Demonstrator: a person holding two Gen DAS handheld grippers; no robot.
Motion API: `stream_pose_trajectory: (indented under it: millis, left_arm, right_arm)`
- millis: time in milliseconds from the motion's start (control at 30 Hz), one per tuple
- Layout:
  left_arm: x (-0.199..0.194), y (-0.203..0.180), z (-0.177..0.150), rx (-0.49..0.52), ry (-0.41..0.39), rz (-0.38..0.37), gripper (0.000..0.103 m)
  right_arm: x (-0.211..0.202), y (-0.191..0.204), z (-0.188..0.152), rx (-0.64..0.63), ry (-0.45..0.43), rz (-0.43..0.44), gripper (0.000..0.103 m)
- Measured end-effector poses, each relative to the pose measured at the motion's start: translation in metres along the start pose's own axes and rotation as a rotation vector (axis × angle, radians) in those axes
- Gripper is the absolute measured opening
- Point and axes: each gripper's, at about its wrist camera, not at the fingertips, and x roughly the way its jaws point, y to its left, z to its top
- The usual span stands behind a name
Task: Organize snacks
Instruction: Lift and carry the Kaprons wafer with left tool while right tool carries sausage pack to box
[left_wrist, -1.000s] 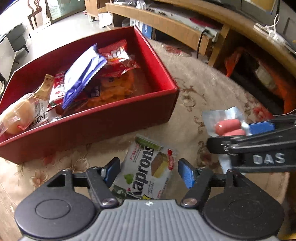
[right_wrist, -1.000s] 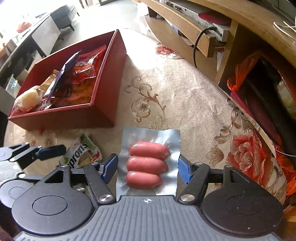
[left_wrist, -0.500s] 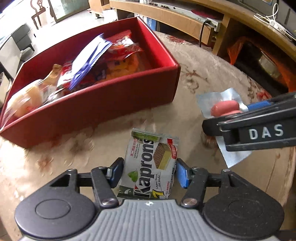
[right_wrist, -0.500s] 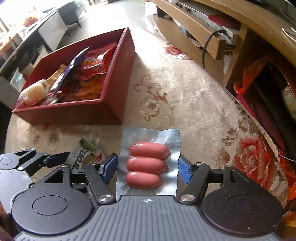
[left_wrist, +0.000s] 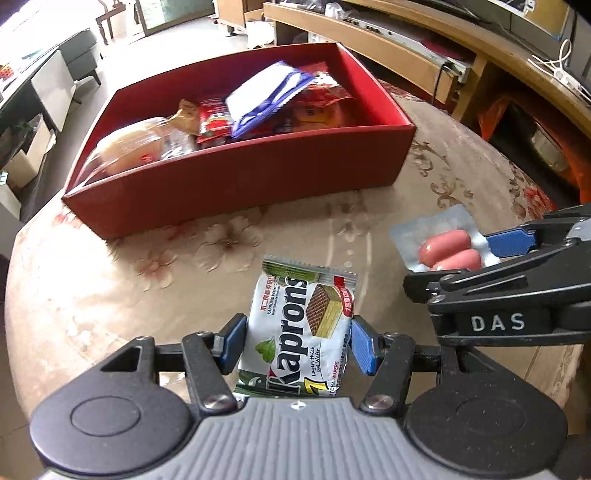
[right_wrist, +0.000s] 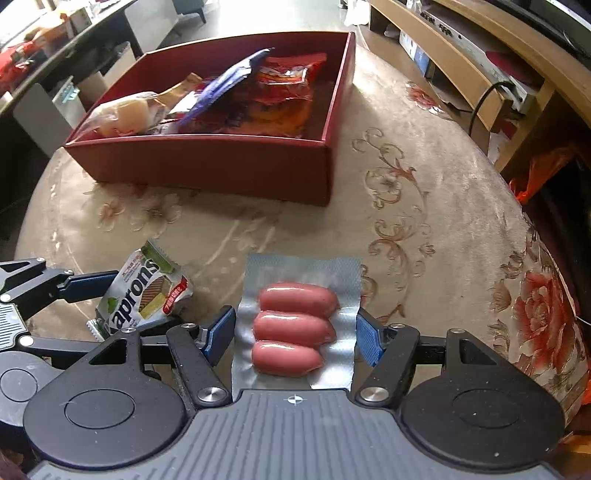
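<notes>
Low centre of the left wrist view: left gripper (left_wrist: 297, 345) closed onto the Kaprons wafer packet (left_wrist: 301, 326), blue pads pressing both side edges, packet apparently lifted clear of the floral tablecloth (left_wrist: 92, 295) for carrying. Low centre of the right wrist view: right gripper (right_wrist: 295, 338) closed likewise on the sausage pack (right_wrist: 295, 325), gripped by its flat foil margins, probably to spare the sausages. Upper half of both frames: red box (left_wrist: 236, 184), open-topped, already holding several snacks, the likely destination for both.
</notes>
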Motion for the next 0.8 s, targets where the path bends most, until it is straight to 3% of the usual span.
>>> stream_pose_trajectory:
  millis: [800]
  left_arm:
    - [0.012, 0.031, -0.019, -0.033, 0.038, 0.06, 0.057]
  right_arm:
    - [0.02, 0.041, -0.013, -0.128, 0.066, -0.039, 0.074]
